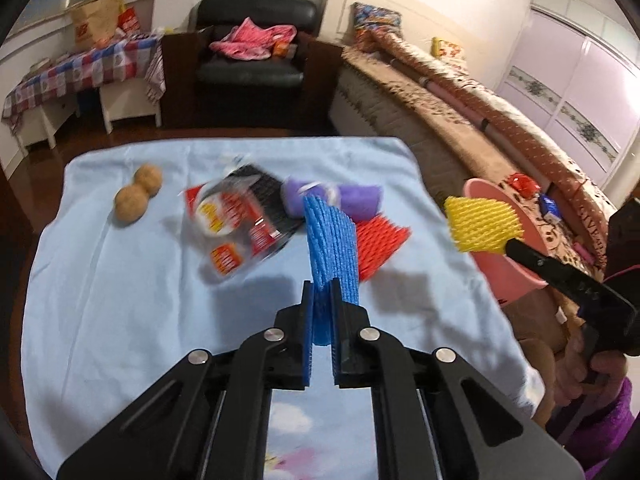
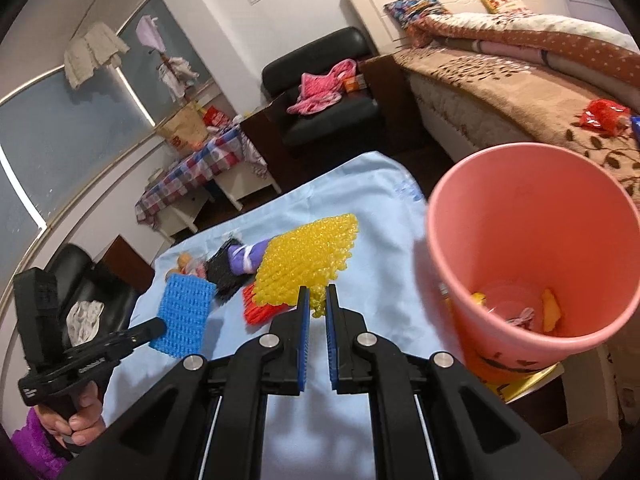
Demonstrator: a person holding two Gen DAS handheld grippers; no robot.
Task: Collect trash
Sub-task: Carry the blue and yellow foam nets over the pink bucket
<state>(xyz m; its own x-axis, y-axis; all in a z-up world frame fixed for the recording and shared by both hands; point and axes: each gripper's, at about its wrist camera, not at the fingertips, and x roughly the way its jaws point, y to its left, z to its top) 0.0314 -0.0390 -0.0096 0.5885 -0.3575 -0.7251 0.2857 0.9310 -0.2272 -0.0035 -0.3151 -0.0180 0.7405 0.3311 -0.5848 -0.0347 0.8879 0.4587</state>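
The pale blue cloth [image 1: 120, 320] covers the table to its edges and drapes over the far side; its near half lies bare, and so does the broad strip along its left edge beyond the two round brown balls [image 1: 138, 192], which touch each other; the clutter sits in the middle and toward the right; past the right edge stands the pink plastic bin [image 2: 500, 216], smooth-walled and tapering, its mouth open and tilted toward the right wrist camera, with a few yellow and clear scraps at the bottom.

The left gripper [image 1: 321, 300] has its jaws drawn narrow on a blue foam fruit net [image 1: 330, 236], a ribbed mesh sleeve that stands up out of the pads above the cloth; the right gripper [image 2: 317, 300] is likewise pinched tight on a yellow foam fruit net [image 2: 308, 264], knobbly and flattened, held over the table's right part near the bin's rim.

Still on the cloth: a red foam net [image 1: 380, 244] lying flat just beside the blue one; a crumpled purple wrapper [image 1: 352, 198] with a white twist; a glossy red, black and white plastic package [image 1: 240, 232], its yellow lettering too blurred to read.

A hand [image 2: 76, 420] in a purple fleecy sleeve grips the left gripper's handle, whose side bears small white lettering that cannot be made out.
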